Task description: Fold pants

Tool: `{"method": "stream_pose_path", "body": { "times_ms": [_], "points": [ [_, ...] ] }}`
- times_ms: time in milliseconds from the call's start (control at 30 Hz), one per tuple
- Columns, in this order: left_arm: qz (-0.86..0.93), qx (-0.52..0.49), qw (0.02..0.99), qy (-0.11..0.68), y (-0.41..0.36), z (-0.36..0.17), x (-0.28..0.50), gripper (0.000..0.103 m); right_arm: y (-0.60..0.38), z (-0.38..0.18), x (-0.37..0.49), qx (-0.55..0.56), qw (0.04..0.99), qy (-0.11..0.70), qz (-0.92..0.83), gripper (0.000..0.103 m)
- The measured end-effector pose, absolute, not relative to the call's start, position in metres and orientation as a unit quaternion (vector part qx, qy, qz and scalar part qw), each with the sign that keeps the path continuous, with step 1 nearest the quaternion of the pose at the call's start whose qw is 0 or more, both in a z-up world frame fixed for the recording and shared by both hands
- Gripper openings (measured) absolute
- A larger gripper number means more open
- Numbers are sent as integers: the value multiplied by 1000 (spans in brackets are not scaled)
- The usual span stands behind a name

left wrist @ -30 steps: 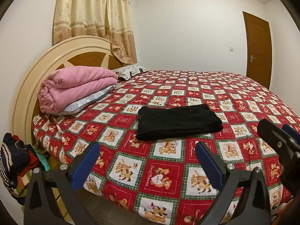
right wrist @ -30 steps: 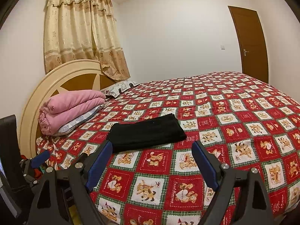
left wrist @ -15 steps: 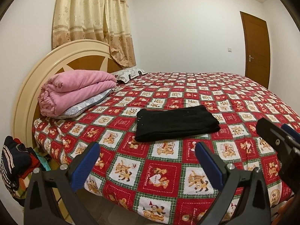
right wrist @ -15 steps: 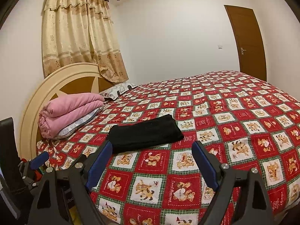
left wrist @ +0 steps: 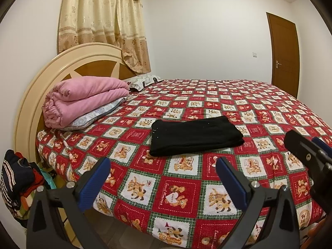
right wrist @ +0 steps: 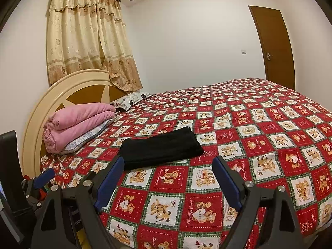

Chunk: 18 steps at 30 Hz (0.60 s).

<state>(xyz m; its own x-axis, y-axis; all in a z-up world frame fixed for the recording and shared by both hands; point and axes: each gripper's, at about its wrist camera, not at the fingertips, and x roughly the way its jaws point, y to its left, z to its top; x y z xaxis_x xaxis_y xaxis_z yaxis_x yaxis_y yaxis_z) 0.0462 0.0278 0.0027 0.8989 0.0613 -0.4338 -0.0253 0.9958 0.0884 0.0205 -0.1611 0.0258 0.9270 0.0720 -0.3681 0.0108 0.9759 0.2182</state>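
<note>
Black pants (left wrist: 195, 137) lie folded into a flat rectangle on the red teddy-bear bedspread (left wrist: 259, 108); they also show in the right wrist view (right wrist: 159, 148). My left gripper (left wrist: 164, 173) is open and empty, held off the near bed edge, short of the pants. My right gripper (right wrist: 168, 171) is open and empty, also back from the pants near the bed edge. The right gripper shows at the right edge of the left wrist view (left wrist: 307, 153); the left gripper shows at the lower left of the right wrist view (right wrist: 41, 178).
A folded pink blanket (left wrist: 83, 101) on a pillow lies against the cream headboard (left wrist: 41, 78). A pile of clothes (left wrist: 14, 178) sits beside the bed at the left. A brown door (left wrist: 284, 54) stands at the far right, a curtain (left wrist: 103, 20) behind the headboard.
Both grippers have drawn back and tilted up a little; the pants and bed sit lower and smaller in view. The pants have not moved.
</note>
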Motion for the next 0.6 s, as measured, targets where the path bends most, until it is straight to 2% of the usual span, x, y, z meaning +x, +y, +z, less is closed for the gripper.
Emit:
{"method": "stream_pose_path", "body": {
  "times_ms": [600],
  "points": [
    [25,45,975,218,28,3,45,103,-162,26,20,111,976,188,15,88]
  ]
}}
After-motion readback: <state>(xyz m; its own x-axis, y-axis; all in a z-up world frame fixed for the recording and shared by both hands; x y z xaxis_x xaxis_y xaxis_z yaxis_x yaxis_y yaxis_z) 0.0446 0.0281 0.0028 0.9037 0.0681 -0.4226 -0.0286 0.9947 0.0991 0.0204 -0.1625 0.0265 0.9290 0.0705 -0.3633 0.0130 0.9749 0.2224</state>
